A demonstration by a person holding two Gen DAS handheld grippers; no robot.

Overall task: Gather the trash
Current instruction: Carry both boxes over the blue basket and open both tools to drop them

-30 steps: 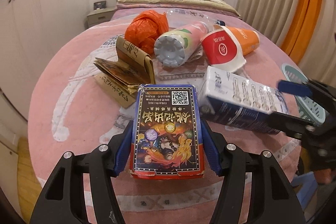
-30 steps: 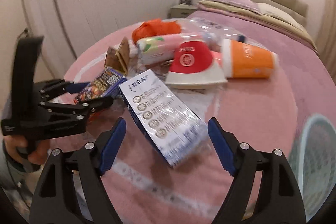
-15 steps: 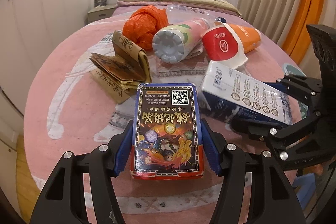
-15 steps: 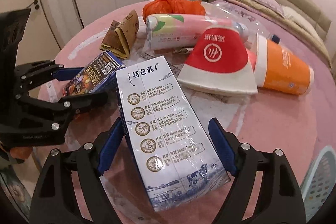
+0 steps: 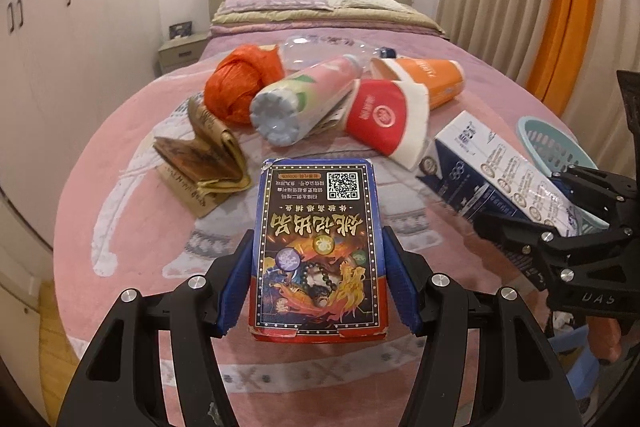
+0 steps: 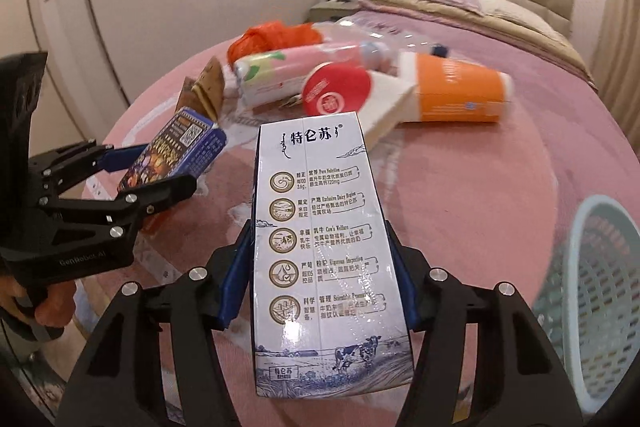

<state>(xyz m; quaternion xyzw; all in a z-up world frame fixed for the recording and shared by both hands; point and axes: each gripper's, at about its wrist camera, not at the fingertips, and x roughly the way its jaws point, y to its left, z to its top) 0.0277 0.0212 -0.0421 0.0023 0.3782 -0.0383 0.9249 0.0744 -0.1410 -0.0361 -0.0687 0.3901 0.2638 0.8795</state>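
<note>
The right tool (image 6: 320, 279) has just been closing, and its blue pads now pinch the tall white-and-navy milk carton (image 6: 324, 251), which a second ago lay loose on the pink round rug-covered tabletop (image 5: 132, 211). With the left tool (image 5: 318, 283) clamped on the glossy blue-and-red card box (image 5: 318, 247), both hands now carry trash, so the pale green perforated plastic basket (image 6: 600, 307) just right of the carton looks like the next stop. Cups, a bottle and an orange bag remain heaped mid-tabletop. Behind stand a padded bed (image 5: 316, 11), white wardrobes, and orange-striped curtains.
</note>
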